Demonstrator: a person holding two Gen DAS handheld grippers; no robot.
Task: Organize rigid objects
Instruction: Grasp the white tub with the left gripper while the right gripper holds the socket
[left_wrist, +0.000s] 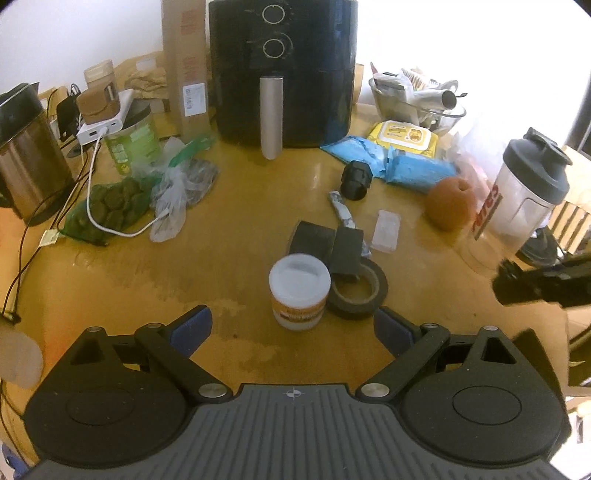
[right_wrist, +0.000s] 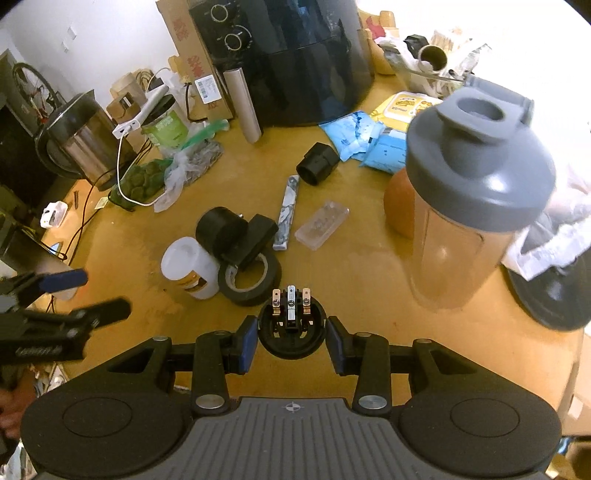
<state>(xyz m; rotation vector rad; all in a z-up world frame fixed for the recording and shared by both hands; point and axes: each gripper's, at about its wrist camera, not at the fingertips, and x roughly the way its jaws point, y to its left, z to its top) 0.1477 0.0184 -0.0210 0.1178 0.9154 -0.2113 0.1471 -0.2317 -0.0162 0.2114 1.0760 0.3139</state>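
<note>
- Your right tool (right_wrist: 291, 341) has a round black plug (right_wrist: 291, 332) between its blue pads; the pads sit just beside the plug's rim on both sides, and you cannot tell from this view whether they actually press on it.
- The plug's open face looks up at the camera, its metal contacts pointing away from you, toward the middle of the worktop (right_wrist: 362, 266).
- Your left tool (left_wrist: 293, 325) is spread wide and holds nothing.
- Just ahead of it, a little right of centre, a white jar (left_wrist: 299, 291) stands upright, lid up.
- A roll of black tape (left_wrist: 357, 291) lies flat, touching the jar's right side.
- A black block (left_wrist: 347, 249) leans on the tape's far rim, with a black cylinder (left_wrist: 312, 238) on its side just behind the jar.
- Beyond them a marbled stick (left_wrist: 343, 214) lies with its long axis running away from you, slightly leftward at the far end.
- A clear flat case (left_wrist: 386, 230) lies to its right.
- A black socket piece (left_wrist: 355, 180) lies on its side further back.
- In the right view a grey-lidded shaker bottle (right_wrist: 476, 192) stands upright, ahead of the right tool and to its right.
</note>
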